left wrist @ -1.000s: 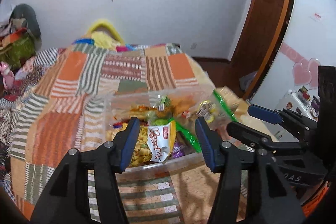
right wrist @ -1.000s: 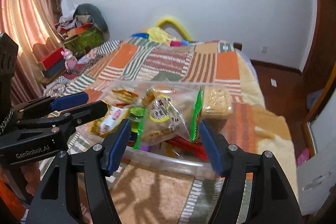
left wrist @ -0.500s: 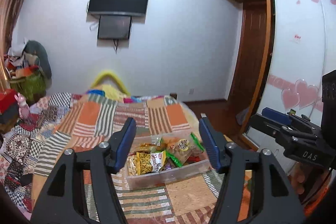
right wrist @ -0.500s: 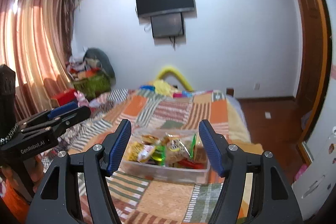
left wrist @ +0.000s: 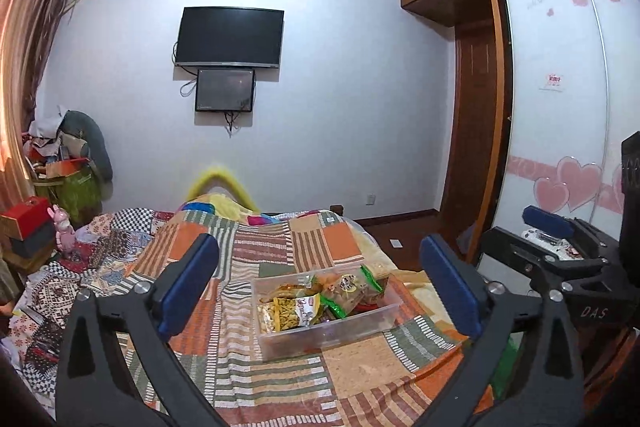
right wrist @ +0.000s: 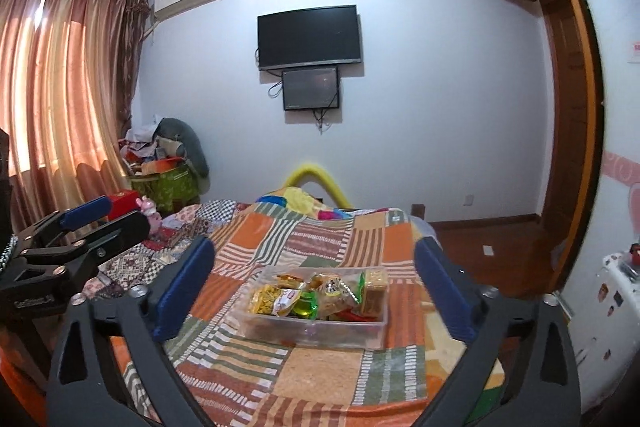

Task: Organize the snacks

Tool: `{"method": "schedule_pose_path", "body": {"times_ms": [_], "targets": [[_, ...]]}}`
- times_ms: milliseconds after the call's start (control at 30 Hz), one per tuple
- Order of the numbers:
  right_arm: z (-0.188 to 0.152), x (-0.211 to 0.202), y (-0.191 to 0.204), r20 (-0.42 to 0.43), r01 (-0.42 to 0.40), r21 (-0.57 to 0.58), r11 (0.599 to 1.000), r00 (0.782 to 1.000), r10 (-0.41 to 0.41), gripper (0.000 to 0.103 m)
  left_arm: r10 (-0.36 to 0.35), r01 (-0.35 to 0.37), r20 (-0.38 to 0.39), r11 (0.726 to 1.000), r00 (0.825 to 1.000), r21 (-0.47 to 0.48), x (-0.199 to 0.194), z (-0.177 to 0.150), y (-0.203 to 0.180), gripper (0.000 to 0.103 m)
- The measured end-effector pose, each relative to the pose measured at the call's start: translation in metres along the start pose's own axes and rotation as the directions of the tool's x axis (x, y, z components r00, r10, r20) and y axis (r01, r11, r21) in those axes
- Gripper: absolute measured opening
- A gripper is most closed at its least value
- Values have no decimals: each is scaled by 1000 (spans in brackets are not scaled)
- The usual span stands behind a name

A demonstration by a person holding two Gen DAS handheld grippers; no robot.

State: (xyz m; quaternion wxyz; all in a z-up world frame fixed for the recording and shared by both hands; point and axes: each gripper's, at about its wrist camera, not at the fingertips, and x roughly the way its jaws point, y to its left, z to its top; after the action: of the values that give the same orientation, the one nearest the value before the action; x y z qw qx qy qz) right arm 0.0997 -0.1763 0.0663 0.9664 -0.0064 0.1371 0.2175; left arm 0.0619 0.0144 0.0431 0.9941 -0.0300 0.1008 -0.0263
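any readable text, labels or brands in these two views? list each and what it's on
"DAS": white letters on the black right gripper, seen in the left wrist view.
Lettering on the black left gripper: too blurred to read.
Snack packets in the clear plastic box on the patchwork quilt: print too small.
White wardrobe door sticker and script: unreadable.

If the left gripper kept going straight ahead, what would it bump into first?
Probably the clear snack box on the patchwork bedspread. It sits between the left gripper's opening, empty jaws, though how far off is unclear.
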Motion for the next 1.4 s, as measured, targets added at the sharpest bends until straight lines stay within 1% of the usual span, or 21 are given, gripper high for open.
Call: {"method": "schedule_pose_path", "body": {"times_ms": [200, 467, 800, 1400], "targets": [[-1, -3, 5, 0, 15, -7, 1000, 1000, -15, 103, 1, -1, -10, 1000, 1000, -5, -5, -4, 1, 103], [-7, -10, 6, -3, 9, -5, 1000, 1000, -9, 103, 8, -8, -17, 1000, 1000, 1, -5, -8, 0, 103], [-11, -14, 5, -9, 9, 4, 1000, 1000, -9, 103, 1, -1, -23, 1000, 1000, 5, -6, -10, -5, 103], [-10, -18, 4, -16, 15, 0, 1000, 1000, -15, 103, -7, 7, -31, 1000, 999, 0, -8, -10, -4, 103]]}}
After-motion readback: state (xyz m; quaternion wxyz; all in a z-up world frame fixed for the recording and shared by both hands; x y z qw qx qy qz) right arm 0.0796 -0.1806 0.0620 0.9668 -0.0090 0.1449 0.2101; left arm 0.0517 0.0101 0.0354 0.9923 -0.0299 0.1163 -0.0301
